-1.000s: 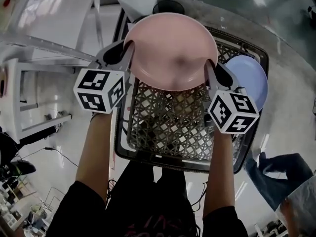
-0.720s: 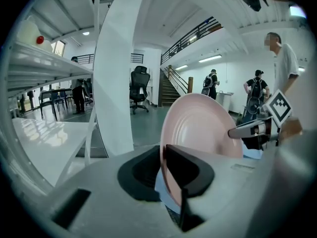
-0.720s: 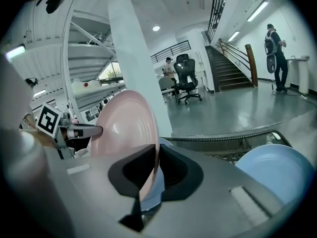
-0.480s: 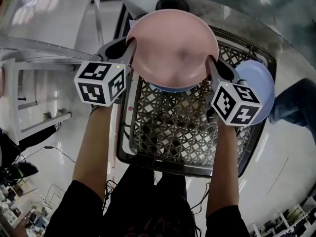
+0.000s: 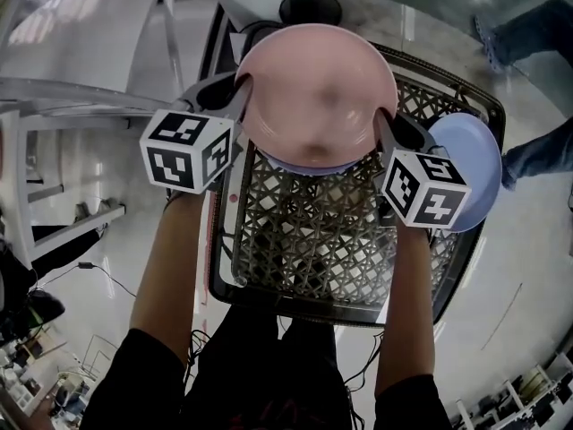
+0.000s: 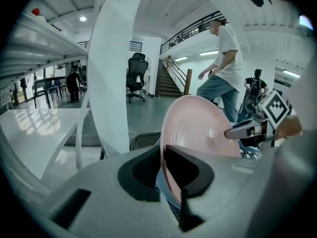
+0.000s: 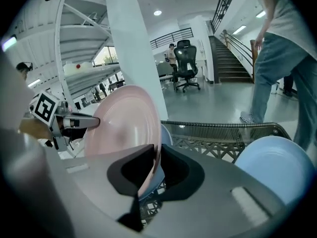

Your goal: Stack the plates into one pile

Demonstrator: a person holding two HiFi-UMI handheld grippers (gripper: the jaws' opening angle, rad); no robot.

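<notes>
Where the left gripper sits left of centre in the head view, its jaws are clamped on the left rim of the pink plate, which is held level. Directly beneath, a blue plate is seen as a thin crescent in the lattice basket; whether the two plates touch cannot be told. The opposite rim is gripped between the jaws of the right gripper, which have just been opening slightly. A second blue plate is noted at the basket's right edge.

- Pink plate clamped btwn L gripper & R gripper, over mesh basket.
- R jaws just widened, rim btwn them.
- Blue plate edge beneath; 2nd blue plate at basket's R.
</notes>
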